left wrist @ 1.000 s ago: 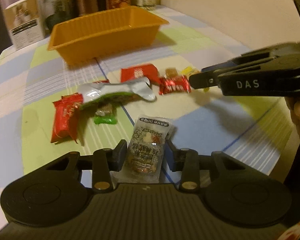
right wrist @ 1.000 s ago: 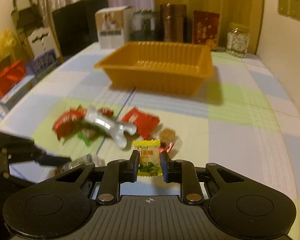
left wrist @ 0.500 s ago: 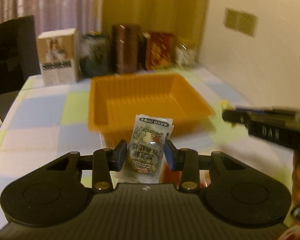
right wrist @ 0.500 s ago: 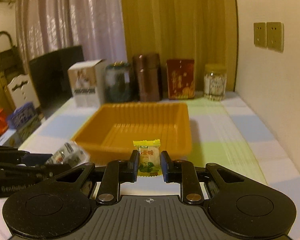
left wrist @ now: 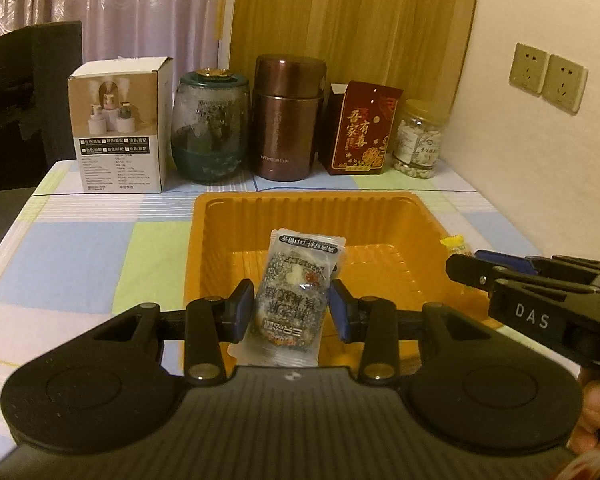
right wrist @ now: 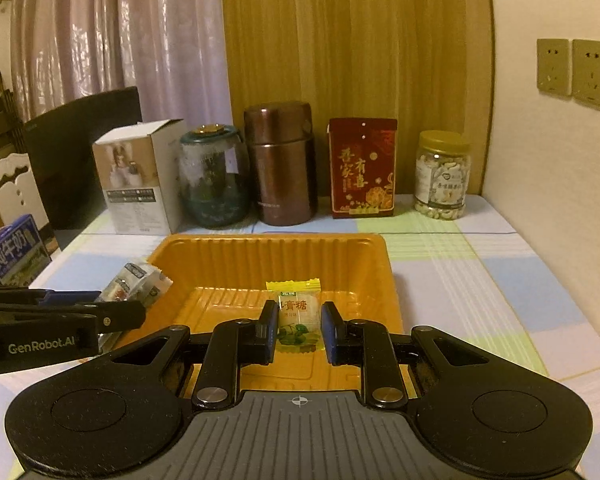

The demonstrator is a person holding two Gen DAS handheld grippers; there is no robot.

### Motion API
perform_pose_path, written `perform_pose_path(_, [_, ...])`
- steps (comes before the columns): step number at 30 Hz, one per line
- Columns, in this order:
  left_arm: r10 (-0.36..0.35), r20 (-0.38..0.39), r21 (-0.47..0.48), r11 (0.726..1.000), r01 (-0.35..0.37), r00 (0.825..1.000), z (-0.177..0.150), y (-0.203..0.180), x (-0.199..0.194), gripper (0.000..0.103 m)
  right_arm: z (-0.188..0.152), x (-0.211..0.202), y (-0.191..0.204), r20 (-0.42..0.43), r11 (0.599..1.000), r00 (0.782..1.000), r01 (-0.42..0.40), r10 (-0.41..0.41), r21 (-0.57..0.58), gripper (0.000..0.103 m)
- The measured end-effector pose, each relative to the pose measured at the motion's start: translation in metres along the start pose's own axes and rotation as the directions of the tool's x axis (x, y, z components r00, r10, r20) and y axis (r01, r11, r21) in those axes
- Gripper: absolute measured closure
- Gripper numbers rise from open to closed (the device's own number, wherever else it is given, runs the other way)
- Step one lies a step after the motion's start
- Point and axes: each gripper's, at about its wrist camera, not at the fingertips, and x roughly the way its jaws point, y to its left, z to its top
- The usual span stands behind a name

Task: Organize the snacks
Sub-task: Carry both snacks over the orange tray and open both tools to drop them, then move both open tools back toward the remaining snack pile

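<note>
The orange tray (left wrist: 204, 236) sits in the middle of both views on the checked tablecloth (left wrist: 80, 248), its inside bare.

In the lower centre of the left wrist view, the left gripper (left wrist: 290, 312) is clamped on a clear snack packet (left wrist: 296, 296) with printed text, held upright between the blue pads, in front of the tray's hollow. The same packet shows at the left of the right wrist view, at the tray's left rim.

The right gripper (right wrist: 298, 330) is closed narrowly on a small yellow-green candy (right wrist: 296, 312), upright, low in the frame centre before the tray floor.

Behind the tray, in the upper half of the frame, stand a white box (left wrist: 118, 132), a glass jar (left wrist: 210, 128), a brown canister (left wrist: 288, 120), a red packet (left wrist: 362, 128) and a nut jar (left wrist: 418, 140).
</note>
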Motion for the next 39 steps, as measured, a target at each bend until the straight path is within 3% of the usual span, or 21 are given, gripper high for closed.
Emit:
perform_pose_path(10, [0.002,0.014,-0.026,1.0,-0.002,1.0,0.003,0.011,0.023,0.066,-0.003,0.025,-0.005,-0.009,0.999,1.0,-0.025,0.026,0.023,0.079])
perform_pose_path(12, [0.01,0.016,-0.03,1.0,-0.009,1.0,0.002,0.012,0.023,0.051,-0.004,0.028,-0.009,-0.007,0.997,0.999,-0.049,0.049,0.054,0.079])
perform_pose_path(14, [0.01,0.021,-0.018,1.0,-0.009,1.0,0.002,0.012,0.022,0.049,-0.004,0.031,-0.014,-0.019,0.993,0.998,-0.063,0.065,0.098,0.073])
perform_pose_path(16, [0.016,0.025,-0.007,1.0,-0.016,1.0,0.002,0.011,0.019,0.049,-0.003,0.029,-0.02,-0.008,0.989,0.998,-0.057,0.059,0.139,0.049])
perform_pose_path(17, [0.017,0.026,-0.009,1.0,-0.016,1.0,0.002,0.011,0.019,0.049,-0.002,0.027,-0.023,0.0,0.987,0.999,-0.051,0.051,0.154,0.047])
perform_pose_path(39, [0.022,0.022,0.012,1.0,-0.022,1.0,-0.011,-0.005,-0.032,0.049,-0.005,-0.021,-0.024,0.012,0.984,1.0,0.012,-0.014,0.177,0.047])
